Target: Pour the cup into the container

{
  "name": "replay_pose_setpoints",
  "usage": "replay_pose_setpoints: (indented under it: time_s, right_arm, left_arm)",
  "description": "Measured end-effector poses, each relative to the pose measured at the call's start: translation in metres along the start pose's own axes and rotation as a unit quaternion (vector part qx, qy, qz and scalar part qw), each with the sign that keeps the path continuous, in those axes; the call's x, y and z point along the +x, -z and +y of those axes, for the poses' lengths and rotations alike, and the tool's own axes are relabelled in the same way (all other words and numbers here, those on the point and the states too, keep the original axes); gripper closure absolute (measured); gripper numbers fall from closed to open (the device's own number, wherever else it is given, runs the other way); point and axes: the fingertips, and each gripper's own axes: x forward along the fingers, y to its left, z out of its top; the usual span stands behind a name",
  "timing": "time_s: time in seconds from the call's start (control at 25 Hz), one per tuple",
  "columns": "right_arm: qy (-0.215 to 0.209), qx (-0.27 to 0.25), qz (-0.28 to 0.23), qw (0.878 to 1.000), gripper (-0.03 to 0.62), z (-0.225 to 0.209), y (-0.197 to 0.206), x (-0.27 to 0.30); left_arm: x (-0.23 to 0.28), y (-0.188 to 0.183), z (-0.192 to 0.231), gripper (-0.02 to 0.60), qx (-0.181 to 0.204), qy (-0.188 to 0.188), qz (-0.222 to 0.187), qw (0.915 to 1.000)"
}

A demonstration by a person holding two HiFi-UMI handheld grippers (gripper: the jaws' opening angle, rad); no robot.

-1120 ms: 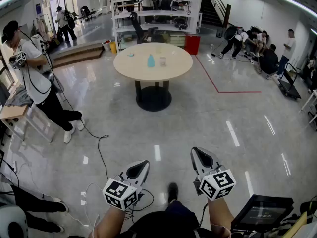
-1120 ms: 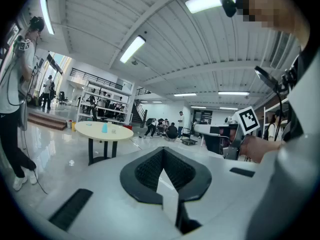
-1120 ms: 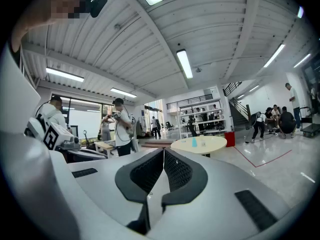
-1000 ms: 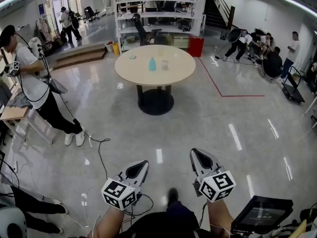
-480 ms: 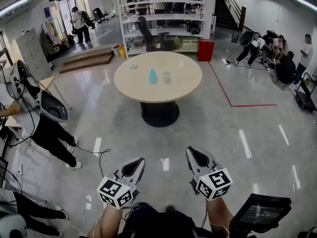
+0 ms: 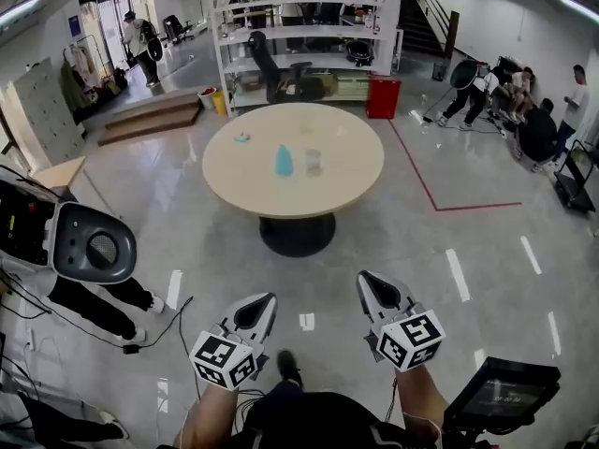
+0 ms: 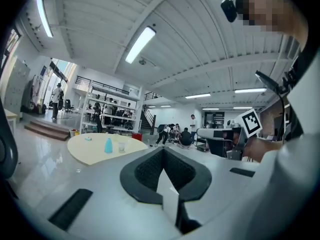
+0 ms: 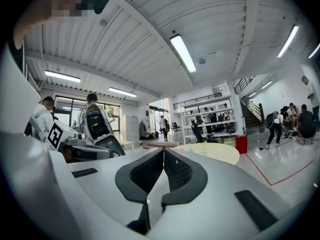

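Note:
A round beige table (image 6: 346, 171) stands well ahead of me on the glossy floor. On it are a light-blue container (image 6: 284, 161) and, just to its right, a clear cup (image 6: 313, 162). My left gripper (image 6: 255, 309) and right gripper (image 6: 377, 290) are held side by side far short of the table, both shut and empty. The left gripper view shows the table (image 7: 90, 151), the blue container (image 7: 108, 145) and the cup (image 7: 121, 147) beyond the left gripper (image 7: 163, 150). In the right gripper view the table (image 8: 220, 153) lies past the right gripper (image 8: 163, 151).
A person with a grey device (image 6: 89, 246) stands close at the left, with a cable (image 6: 154, 330) on the floor. Shelving (image 6: 299, 26) and a red bin (image 6: 382, 96) are behind the table. People (image 6: 524, 110) gather at the right. A screen (image 6: 501, 396) is at the lower right.
The table has come nearer and sits larger in the head view. The person at the left is now much closer to the view's edge. Both grippers stayed shut, side by side.

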Motion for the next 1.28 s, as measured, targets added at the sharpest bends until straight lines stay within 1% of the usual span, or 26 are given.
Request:
replay_pose_setpoints:
  time_s: [0.16,0.32,0.44,0.6,0.72,0.84,0.96,1.12,1.28]
  right_arm:
    - [0.007,0.001,-0.008,1.000,0.588,-0.027,-0.007,0.068]
    - [0.019,-0.002,-0.008,1.000,0.588,-0.053,-0.015,0.129]
    - [0.023,-0.004,-0.007,1.000,0.588,-0.069,-0.015,0.168]
    - [0.019,0.001,-0.002,1.000,0.588,-0.071,-0.025,0.207]
    - [0.012,0.007,-0.002,1.000,0.588,-0.087,-0.020,0.236]
    - [0.002,0.014,-0.001,1.000,0.586,-0.115,-0.014,0.272]
    - [-0.008,0.012,-0.006,1.000,0.586,-0.148,-0.018,0.311]
    - [-0.017,0.009,-0.013,1.000,0.586,-0.199,-0.028,0.352]
    - [-0.034,0.003,-0.017,0.999,0.586,-0.238,-0.034,0.387]
  left_arm:
    - [0.037,-0.016,0.069,0.581,0.001,-0.005,-0.011,0.9999]
    - [0.078,-0.028,0.117,0.581,-0.004,0.006,-0.014,0.9999]
    - [0.108,-0.026,0.149,0.581,-0.011,0.007,-0.010,0.9999]
    - [0.123,-0.041,0.181,0.581,-0.020,0.006,-0.006,0.9998]
    - [0.150,-0.040,0.202,0.581,-0.022,0.000,0.001,0.9998]
    - [0.190,-0.043,0.224,0.581,-0.020,-0.006,0.005,0.9998]
    - [0.235,-0.054,0.249,0.581,-0.014,-0.015,0.008,0.9998]
    - [0.296,-0.076,0.271,0.581,-0.001,-0.023,-0.001,0.9997]
    - [0.341,-0.091,0.289,0.581,0.002,-0.037,-0.012,0.9992]
